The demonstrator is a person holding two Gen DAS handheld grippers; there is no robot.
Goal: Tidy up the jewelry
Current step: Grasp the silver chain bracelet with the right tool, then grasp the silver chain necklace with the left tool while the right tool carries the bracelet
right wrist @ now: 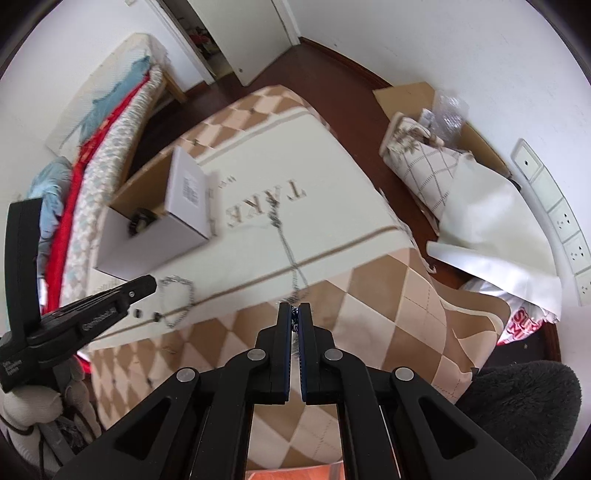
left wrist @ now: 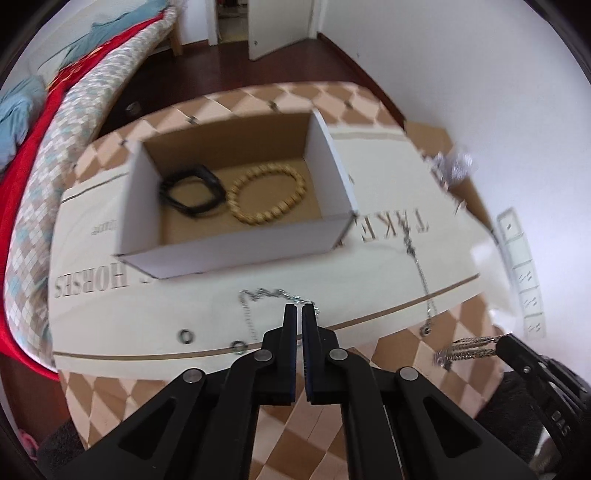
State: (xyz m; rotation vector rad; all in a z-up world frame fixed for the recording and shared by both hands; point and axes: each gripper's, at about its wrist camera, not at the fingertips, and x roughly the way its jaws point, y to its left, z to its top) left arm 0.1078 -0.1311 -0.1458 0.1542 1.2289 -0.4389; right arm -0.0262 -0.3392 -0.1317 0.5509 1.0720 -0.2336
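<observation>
A checkered blanket [right wrist: 373, 306] — beside it, red bedding [left wrist: 26, 177] and a white door [left wrist: 280, 26].

Both grippers [left wrist: 299, 309] [right wrist: 294, 307], jaws pinched

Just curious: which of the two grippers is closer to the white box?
Left. The left gripper sits just in front of the white box; the right gripper is off to its right, farther away.

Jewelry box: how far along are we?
Done: black bracelet and beaded bracelet lie in the white box. In hand: the left claw is shut on a short chain; the right claw is shut on the long necklace. Left: two small rings on the cloth.
</observation>
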